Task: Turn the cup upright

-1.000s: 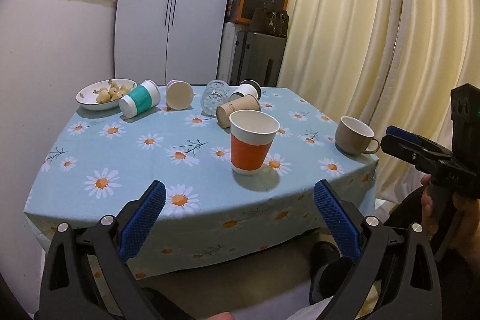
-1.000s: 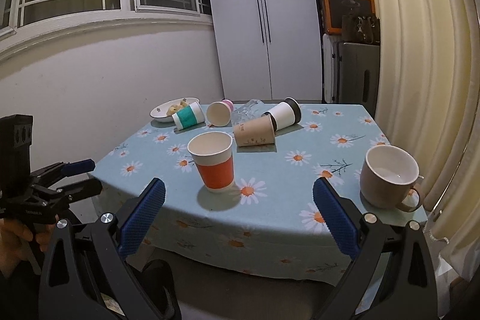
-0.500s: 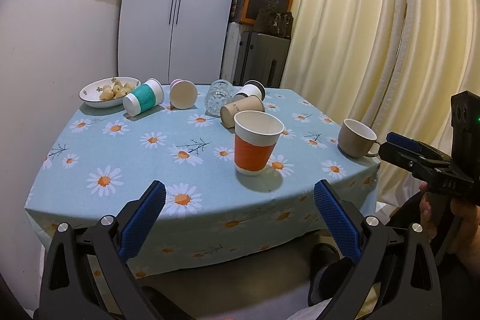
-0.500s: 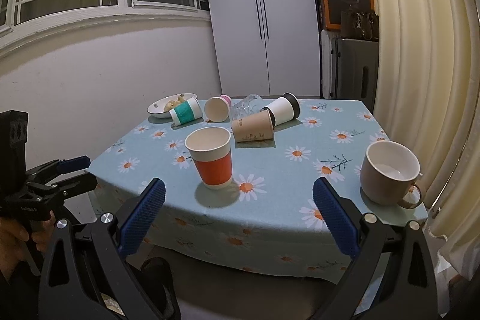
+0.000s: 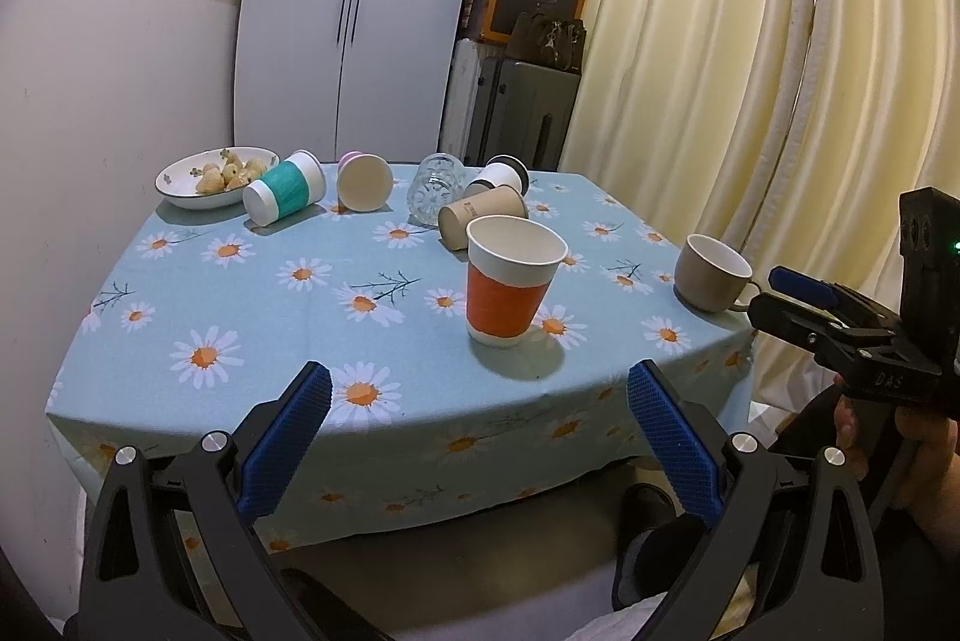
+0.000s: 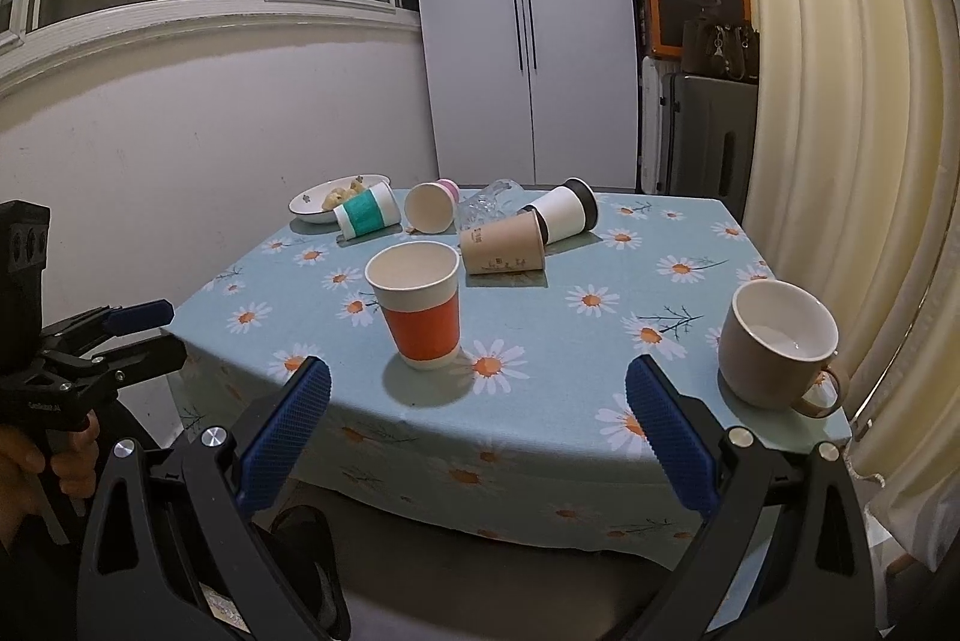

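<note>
Currently both empty grippers, left gripper and right gripper, gape before the table; reaching for the kraft cup risks toppling the orange cup.

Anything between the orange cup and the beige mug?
Only bare daisy tablecloth separates the orange cup from the beige mug; the right wrist view shows it.

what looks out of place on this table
Five cups lie tipped on their sides at the far end: teal-banded paper cup, pink cup, clear glass, brown paper cup, black-lidded white cup. Nothing looks spilled.
</note>
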### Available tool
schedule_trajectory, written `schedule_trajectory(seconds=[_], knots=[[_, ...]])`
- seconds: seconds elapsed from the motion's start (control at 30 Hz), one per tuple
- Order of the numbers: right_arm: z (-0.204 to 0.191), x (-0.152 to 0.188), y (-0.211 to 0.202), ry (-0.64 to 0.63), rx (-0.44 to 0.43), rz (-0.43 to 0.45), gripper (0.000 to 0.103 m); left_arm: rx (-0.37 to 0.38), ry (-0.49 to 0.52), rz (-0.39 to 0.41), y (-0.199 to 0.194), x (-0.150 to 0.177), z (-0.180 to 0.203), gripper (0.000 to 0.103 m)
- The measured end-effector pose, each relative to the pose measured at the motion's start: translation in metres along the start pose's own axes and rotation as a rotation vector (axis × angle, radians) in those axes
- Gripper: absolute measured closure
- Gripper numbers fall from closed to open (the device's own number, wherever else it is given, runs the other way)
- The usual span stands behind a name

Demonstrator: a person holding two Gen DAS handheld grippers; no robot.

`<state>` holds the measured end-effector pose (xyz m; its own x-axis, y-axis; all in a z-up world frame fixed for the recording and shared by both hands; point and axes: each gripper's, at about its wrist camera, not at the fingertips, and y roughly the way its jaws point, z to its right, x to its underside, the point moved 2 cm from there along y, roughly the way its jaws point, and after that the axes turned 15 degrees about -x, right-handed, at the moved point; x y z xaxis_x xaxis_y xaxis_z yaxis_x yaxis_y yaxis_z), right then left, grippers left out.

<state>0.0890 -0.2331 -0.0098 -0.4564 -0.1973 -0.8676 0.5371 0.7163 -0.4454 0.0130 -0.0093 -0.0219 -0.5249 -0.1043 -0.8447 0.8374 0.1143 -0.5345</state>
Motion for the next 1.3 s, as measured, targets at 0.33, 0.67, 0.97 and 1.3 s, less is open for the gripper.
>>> schedule_trajectory(seconds=[0.33,0.67,0.97,1.3], knots=[[-0.0004,-0.0003,0.0003,0.003,0.002,-0.002,0.005,-0.004,0.008,-0.01,0.0024,0.0021,0.0013,0.007],[-0.0004,0.0001,0.0008,0.005,0.01,-0.012,0.005,-0.009,0.008,-0.015,0.0034,0.003,0.0013,0.007],[0.0004,0.0015,0.0026,0.006,0.017,-0.018,0.005,-0.009,0.006,-0.016,0.0035,0.0031,0.0013,0.007],[0.0019,0.0028,0.0037,0.005,0.024,-0.025,0.005,-0.01,0.009,-0.018,0.0037,0.003,0.0,0.007]])
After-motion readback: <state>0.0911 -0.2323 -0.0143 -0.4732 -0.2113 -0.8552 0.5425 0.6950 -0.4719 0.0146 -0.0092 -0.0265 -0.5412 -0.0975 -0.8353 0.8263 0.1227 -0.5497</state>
